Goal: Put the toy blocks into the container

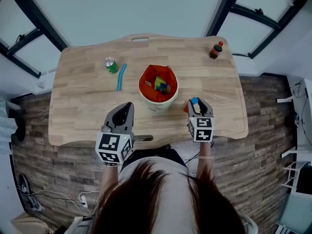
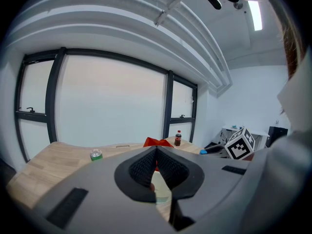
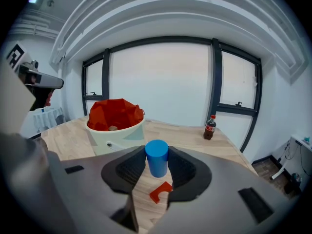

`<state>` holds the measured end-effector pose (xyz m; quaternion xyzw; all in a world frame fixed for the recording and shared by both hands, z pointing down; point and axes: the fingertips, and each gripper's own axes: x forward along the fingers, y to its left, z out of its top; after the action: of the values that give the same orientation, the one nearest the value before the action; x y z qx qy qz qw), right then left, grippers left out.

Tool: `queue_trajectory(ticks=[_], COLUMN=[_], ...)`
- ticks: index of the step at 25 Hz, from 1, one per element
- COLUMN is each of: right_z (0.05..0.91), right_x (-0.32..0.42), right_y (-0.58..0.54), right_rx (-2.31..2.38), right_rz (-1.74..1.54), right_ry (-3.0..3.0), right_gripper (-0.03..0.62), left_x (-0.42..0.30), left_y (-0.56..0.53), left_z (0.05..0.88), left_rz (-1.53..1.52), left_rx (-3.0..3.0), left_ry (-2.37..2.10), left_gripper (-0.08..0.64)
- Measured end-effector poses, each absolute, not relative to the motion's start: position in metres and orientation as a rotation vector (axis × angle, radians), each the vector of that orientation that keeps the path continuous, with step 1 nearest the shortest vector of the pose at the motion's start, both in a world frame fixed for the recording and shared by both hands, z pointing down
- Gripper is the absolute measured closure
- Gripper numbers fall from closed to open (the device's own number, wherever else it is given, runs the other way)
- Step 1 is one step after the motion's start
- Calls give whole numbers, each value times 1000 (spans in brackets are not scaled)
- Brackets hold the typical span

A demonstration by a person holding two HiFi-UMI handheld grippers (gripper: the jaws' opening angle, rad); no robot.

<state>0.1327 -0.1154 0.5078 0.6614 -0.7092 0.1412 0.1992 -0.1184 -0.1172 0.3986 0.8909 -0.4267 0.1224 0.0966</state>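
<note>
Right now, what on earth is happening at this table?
A person holds tongs in each hand. The right tongs grip a blue cylinder block above the wooden table, beside the bucket, which is lined in red and already holds some blocks. A red block lies on the table nearby. The left tongs are shut and empty.
</note>
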Motion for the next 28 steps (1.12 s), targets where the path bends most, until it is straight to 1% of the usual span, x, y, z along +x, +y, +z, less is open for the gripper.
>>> queue_trajectory(ticks=[28], right_z=[475], right_x=[87], right_y=[-147], right_rx=[1784], right_rz=[297], right_ry=[-2122], right_gripper=[439], left_x=[-171], left_y=[-114], left_z=[401], left_rz=[310], left_rx=[2541], left_ry=[-1404], left_gripper=[551])
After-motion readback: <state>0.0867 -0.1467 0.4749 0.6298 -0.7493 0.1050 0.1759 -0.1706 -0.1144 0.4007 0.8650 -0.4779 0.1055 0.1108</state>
